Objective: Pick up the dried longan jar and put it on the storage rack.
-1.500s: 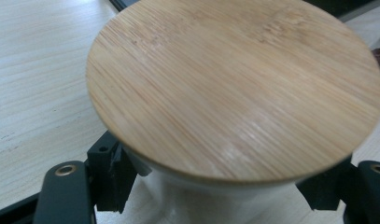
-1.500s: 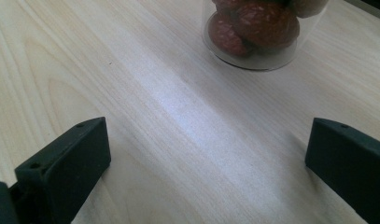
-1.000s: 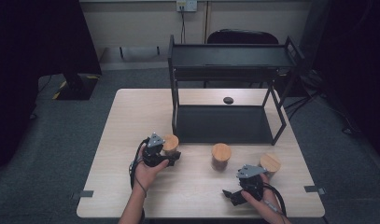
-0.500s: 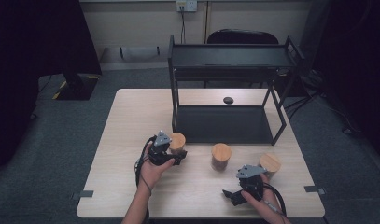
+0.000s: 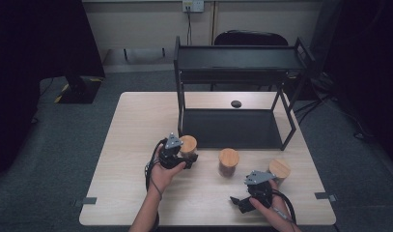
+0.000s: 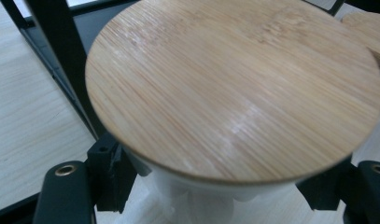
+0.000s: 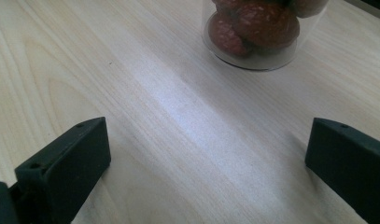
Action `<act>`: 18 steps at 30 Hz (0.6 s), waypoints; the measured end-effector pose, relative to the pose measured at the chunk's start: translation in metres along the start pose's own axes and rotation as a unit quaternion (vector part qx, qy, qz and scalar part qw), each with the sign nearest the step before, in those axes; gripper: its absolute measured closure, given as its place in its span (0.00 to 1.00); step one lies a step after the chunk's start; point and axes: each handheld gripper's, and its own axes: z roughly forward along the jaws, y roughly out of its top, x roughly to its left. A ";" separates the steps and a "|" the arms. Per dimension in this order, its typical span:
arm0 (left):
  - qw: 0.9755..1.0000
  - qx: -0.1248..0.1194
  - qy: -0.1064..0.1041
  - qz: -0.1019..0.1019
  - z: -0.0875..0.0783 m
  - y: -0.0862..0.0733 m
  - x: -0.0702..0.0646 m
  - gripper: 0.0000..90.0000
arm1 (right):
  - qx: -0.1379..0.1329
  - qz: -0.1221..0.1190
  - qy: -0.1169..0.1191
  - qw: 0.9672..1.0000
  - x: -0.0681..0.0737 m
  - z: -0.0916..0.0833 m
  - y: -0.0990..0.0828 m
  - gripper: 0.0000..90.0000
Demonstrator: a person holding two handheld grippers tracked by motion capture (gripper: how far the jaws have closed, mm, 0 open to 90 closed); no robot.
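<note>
We are pinching a jar [image 5: 188,147] in our left gripper [image 5: 184,155] beside the rack [image 5: 232,58]; our right gripper [image 5: 238,201] is resting spread wide.

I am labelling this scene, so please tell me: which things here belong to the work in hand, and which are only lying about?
Belong to the work:
- left gripper, fingers shut on the held jar
- middle jar and right jar, each with a wooden lid
- black shelf rack, probably where the jars go
- right gripper, fingers open

Only lying about:
- small dark round thing on the table
- chair behind the rack
</note>
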 end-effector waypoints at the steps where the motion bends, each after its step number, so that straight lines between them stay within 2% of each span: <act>1: 1.000 0.000 0.000 0.001 0.001 0.001 0.000 0.29 | 0.000 0.000 0.000 1.000 0.000 0.000 0.000 0.00; 9: 1.000 0.001 0.001 0.003 0.010 0.008 -0.002 0.29 | 0.000 0.000 0.000 1.000 0.000 0.000 0.000 0.00; 12: 1.000 0.005 0.013 0.002 0.013 0.011 -0.003 0.29 | 0.000 0.000 0.000 1.000 0.000 0.000 0.000 0.00; 18: 1.000 0.005 0.017 0.005 0.019 0.019 -0.004 0.29 | 0.000 0.000 0.000 1.000 0.000 0.000 0.000 0.00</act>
